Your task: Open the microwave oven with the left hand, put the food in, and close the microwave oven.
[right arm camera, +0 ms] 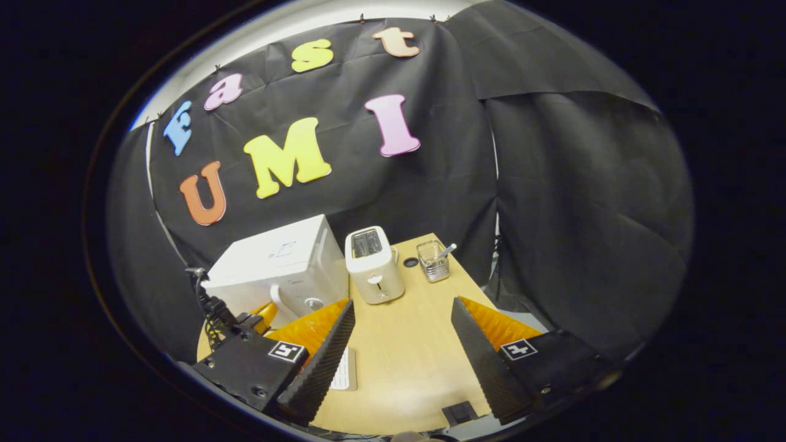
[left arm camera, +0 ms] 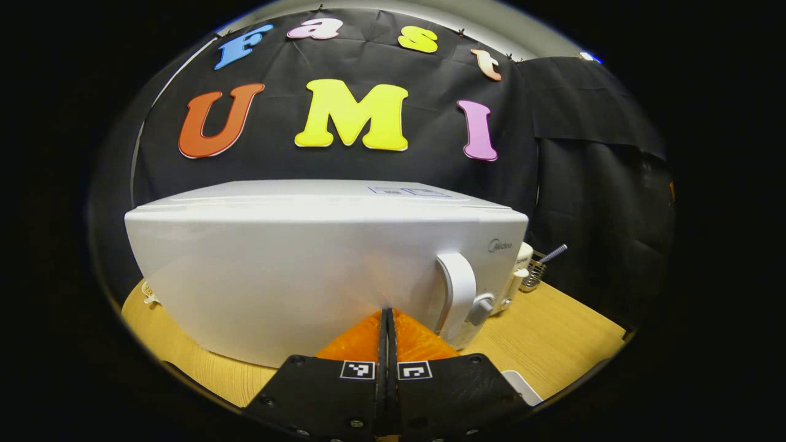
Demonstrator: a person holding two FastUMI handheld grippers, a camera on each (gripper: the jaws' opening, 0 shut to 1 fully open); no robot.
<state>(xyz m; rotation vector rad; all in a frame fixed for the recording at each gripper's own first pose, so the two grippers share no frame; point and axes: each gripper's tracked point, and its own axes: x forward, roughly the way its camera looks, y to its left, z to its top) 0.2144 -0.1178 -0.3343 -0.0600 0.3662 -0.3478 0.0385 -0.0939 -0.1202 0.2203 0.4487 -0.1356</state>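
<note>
At the wooden worktop [right arm camera: 399, 344], we are facing a microwave oven [left arm camera: 319, 258] whose door is shut, our left gripper [left arm camera: 387, 319] with fingers pressed together near its handle [left arm camera: 457, 294], our right gripper [right arm camera: 402, 319] spread empty, every step ahead.

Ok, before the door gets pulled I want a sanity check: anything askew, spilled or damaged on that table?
Nothing stands out. The microwave sits square with its door shut, the toaster stands upright beside it, and the wire holder is upright on the table. No spill or damage is visible.
</note>
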